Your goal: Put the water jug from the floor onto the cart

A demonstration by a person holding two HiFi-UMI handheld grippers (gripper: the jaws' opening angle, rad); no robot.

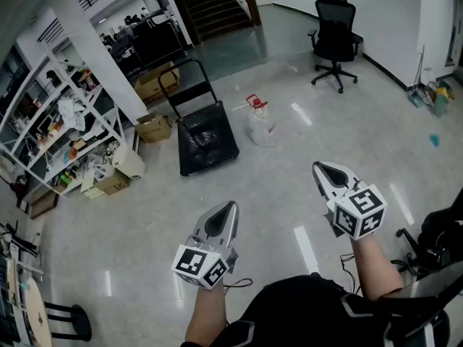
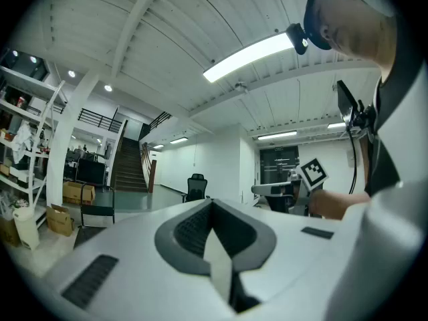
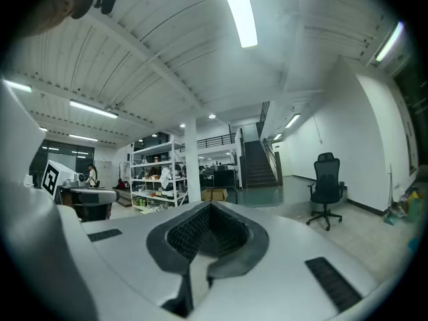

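The water jug (image 1: 262, 126), clear with a red cap, stands on the floor just right of the cart (image 1: 207, 142). The cart is a low black platform with an upright handle at its far end. Both grippers hover near the person's body, well short of the jug and cart. My left gripper (image 1: 231, 205) is shut and holds nothing; in its own view the jaws (image 2: 212, 204) meet at a point. My right gripper (image 1: 318, 167) is also shut and empty, seen closed in its own view (image 3: 210, 206). Neither gripper view shows the jug.
A black office chair (image 1: 335, 38) stands at the back right. White shelving (image 1: 58, 132) full of clutter lines the left side, with cardboard boxes (image 1: 154, 127) at its foot. A white column (image 1: 94, 49) and stairs (image 1: 213, 2) lie behind the cart.
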